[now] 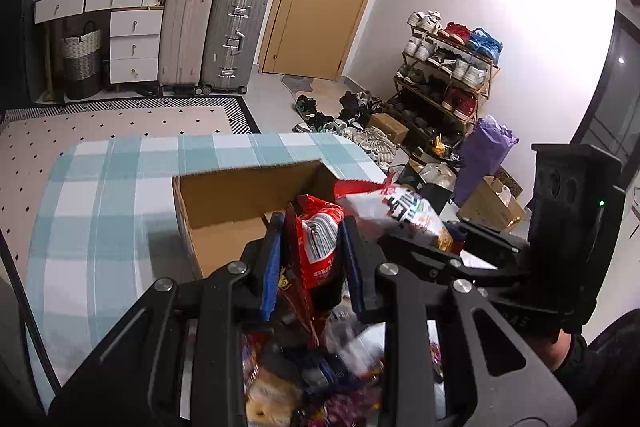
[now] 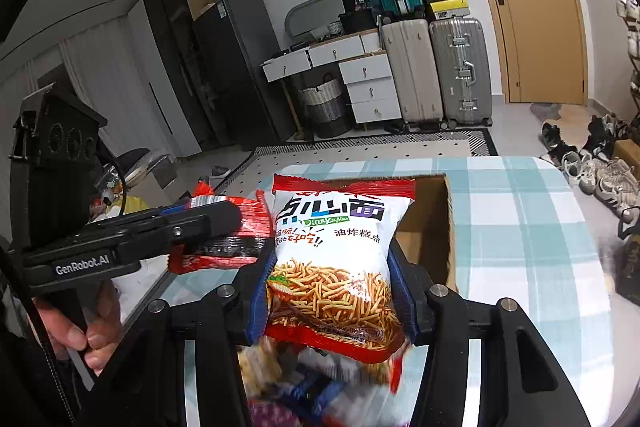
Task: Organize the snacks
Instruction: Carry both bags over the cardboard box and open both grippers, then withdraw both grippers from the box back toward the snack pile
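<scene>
Nearest, the left gripper (image 1: 310,247) is clamped on a red snack packet (image 1: 318,247); the right gripper (image 2: 330,291) pinches a noodle snack bag (image 2: 334,267). Both hang just before the open cardboard box (image 1: 224,203) on the checked table (image 1: 100,187). A blurred heap below, probably more snacks. Either bag's crinkly film could slip loose and miss the box.

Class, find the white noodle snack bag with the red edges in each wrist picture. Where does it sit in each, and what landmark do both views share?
Left wrist view: the noodle snack bag is right of centre, seen side-on, held in the right hand-held gripper.
Right wrist view: the bag fills the lower centre, facing the camera.
Shared landmark: the open cardboard box on the checked cloth, just behind the bag.
</scene>
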The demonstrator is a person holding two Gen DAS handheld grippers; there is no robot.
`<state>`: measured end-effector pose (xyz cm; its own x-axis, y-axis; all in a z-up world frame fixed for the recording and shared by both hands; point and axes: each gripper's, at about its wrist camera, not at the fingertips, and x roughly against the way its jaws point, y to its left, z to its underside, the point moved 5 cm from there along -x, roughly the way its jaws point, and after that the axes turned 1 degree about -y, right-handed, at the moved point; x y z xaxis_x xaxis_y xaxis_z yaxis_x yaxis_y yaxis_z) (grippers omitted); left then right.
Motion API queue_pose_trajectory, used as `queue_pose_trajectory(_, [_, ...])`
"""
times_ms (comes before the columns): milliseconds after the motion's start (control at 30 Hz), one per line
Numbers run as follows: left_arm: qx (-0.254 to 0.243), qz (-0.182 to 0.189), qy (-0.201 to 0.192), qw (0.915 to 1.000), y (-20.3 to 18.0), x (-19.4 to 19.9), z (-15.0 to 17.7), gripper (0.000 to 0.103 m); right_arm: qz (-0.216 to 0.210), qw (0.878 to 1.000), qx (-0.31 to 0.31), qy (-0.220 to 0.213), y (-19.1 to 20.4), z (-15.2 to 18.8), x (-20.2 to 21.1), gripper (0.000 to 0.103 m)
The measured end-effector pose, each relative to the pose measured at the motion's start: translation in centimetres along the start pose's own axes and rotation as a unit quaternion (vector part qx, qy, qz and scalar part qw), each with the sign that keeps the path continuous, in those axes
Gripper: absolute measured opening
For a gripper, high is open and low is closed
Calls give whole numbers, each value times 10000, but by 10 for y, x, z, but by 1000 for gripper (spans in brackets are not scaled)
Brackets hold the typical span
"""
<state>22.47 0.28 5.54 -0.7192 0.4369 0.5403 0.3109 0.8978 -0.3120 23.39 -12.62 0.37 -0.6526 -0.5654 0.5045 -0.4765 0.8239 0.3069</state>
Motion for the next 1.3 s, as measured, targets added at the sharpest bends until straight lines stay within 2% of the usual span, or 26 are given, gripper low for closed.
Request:
queue_pose_trajectory(233, [-18,-94,133,9999,25,-48,-31,25,-11,9997,-179,173,-17,-26,-45,52])
queue_pose_trajectory(433, [35,-162,261,9995,49,-90,-23,25,77,9988,-338,360,-35,-25,-76,52])
queue_pose_trajectory(533, [27,-260,360,9990,56,-106,-19,26,155,9984,-343,413,-42,-22,-87,56])
queue_pose_trajectory(600, [-5,-472,446,9979,63,-115,-13,40,223,9981,-349,457,-44,-23,-93,67])
queue_pose_trajectory(667, [33,-715,494,9962,69,-118,-8,80,257,9983,-374,370,-49,-23,-93,75])
queue_pose_trajectory(700, [60,-813,414,9958,72,-117,-8,84,322,9983,-377,296,-52,-23,-90,75])
queue_pose_trajectory(800, [-19,-953,229,9952,72,-110,-10,84,358,9983,-412,193,-59,-24,-84,75])
queue_pose_trajectory(1000, [-181,-1023,156,9945,58,-93,-5,84,476,9977,-490,12,-65,-26,-61,75])
queue_pose_trajectory(1300, [-237,-1049,29,9942,36,-55,2,84,527,9978,-344,-200,-48,-30,-20,75])
